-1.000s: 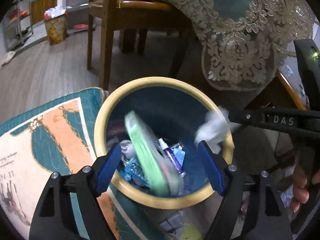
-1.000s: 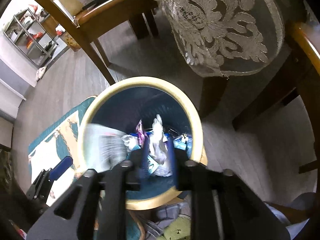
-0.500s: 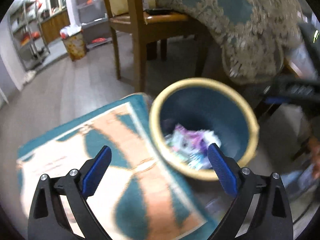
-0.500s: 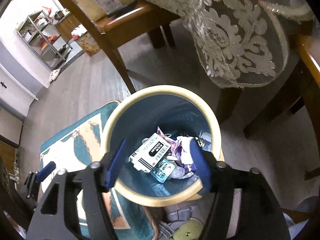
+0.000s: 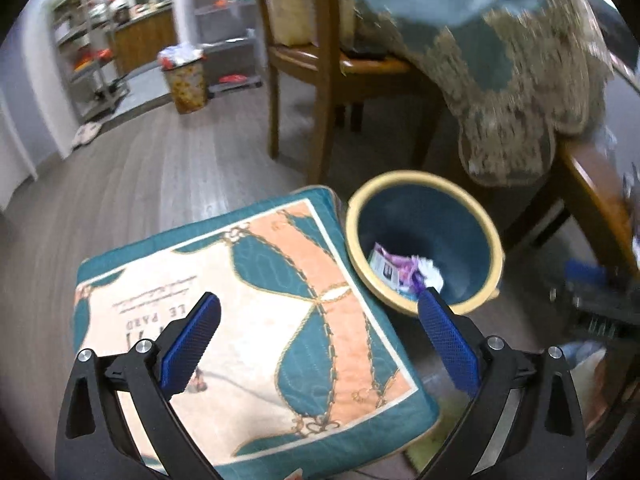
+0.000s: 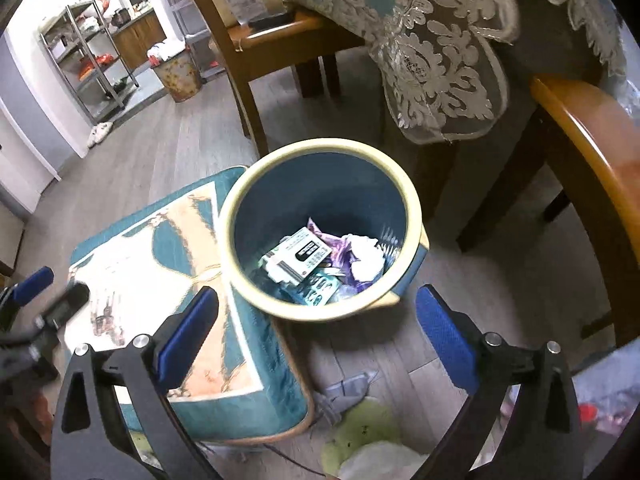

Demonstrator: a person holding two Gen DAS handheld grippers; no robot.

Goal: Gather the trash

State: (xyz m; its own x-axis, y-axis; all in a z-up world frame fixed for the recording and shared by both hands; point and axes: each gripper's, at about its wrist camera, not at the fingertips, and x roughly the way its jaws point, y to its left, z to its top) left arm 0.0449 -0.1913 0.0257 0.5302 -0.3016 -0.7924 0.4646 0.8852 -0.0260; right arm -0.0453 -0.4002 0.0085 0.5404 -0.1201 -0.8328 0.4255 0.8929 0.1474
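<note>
A blue bin with a yellow rim (image 6: 320,146) stands on the floor and holds trash: a white box (image 6: 298,256), a purple wrapper (image 6: 340,246) and a crumpled tissue (image 6: 366,258). My right gripper (image 6: 316,295) hovers above the bin's near side, its jaws opening wide, nothing between them. In the left wrist view the bin's rim (image 5: 424,176) sits to the right, with the trash (image 5: 404,270) partly visible. My left gripper (image 5: 318,298) hangs over the cushion (image 5: 256,320), jaws opening, nothing held. One of its blue pads (image 6: 34,282) shows at the right wrist view's left edge.
The teal and orange cushion (image 6: 168,264) lies against the bin's left side. Wooden chairs (image 6: 272,44) and a lace tablecloth (image 6: 436,60) stand behind and right. A yellow-green soft item (image 6: 360,420) and a grey cloth (image 6: 348,390) lie on the floor. A second bin (image 6: 180,76) stands far back.
The right gripper was shut on the tissue and has opened; the tissue and a box now lie in the bin. Both grippers have pulled up and back, the left toward the cushion.
</note>
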